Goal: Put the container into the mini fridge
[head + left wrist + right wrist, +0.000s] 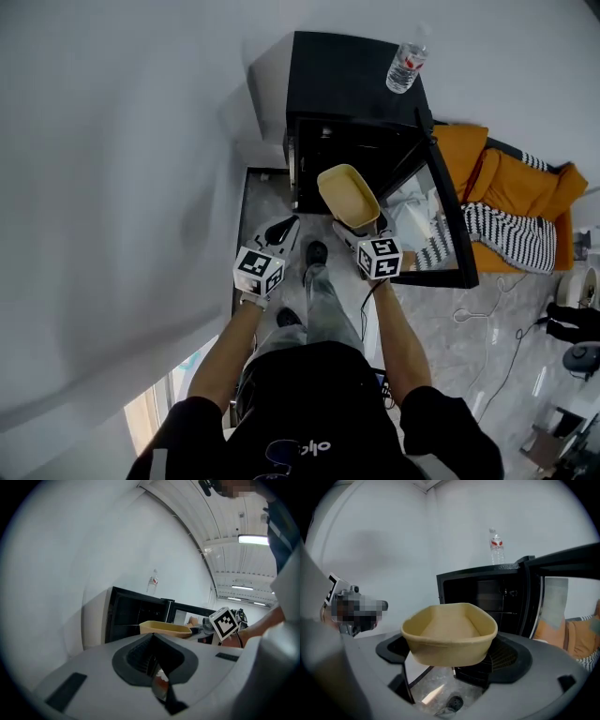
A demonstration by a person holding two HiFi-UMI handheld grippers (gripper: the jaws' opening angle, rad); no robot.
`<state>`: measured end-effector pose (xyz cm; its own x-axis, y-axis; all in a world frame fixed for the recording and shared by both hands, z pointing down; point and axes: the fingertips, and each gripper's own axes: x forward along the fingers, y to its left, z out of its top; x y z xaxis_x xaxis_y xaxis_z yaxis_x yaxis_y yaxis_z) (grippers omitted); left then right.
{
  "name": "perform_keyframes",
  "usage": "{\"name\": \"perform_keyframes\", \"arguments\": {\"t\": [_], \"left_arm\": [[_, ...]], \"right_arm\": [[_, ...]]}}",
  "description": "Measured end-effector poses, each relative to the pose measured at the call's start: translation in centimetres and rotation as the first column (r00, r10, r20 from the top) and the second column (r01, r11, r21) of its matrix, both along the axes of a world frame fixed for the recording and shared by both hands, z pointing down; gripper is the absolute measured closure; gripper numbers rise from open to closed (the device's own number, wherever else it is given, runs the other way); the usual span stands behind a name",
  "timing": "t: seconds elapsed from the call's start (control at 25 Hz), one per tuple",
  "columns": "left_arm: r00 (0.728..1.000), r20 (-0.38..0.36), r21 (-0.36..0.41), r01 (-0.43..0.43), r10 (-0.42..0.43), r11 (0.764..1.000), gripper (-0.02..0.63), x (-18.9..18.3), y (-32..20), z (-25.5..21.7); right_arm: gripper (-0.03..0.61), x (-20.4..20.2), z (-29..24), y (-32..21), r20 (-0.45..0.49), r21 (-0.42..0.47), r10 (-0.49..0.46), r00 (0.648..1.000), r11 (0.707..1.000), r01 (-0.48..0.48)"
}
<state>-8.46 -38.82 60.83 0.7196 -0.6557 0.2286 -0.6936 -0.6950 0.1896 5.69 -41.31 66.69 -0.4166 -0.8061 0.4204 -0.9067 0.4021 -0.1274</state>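
Observation:
My right gripper is shut on a beige open-topped container, gripping its near end. It holds the container level in front of the black mini fridge, whose door stands swung open to the right. In the right gripper view the container hangs before the dark fridge opening, outside it. Lower left, my left gripper is shut with nothing in it; its view shows the jaws together, with the container and fridge beyond.
A water bottle stands on the fridge top. An orange sofa with a striped blanket sits right of the open door. Cables lie on the marble floor. A white wall runs along the left.

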Motion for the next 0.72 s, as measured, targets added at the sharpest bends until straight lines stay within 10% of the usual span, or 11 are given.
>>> {"name": "perform_keyframes", "arguments": {"t": [0.72], "left_arm": [[0.997, -0.015, 0.031, -0.08, 0.08, 0.996, 0.607, 3.7, -10.9, 14.8]], "right_arm": [[0.054, 1.9, 16.2, -13.1, -0.012, 0.029, 0.09, 0.996, 0.996, -0.09]]}}
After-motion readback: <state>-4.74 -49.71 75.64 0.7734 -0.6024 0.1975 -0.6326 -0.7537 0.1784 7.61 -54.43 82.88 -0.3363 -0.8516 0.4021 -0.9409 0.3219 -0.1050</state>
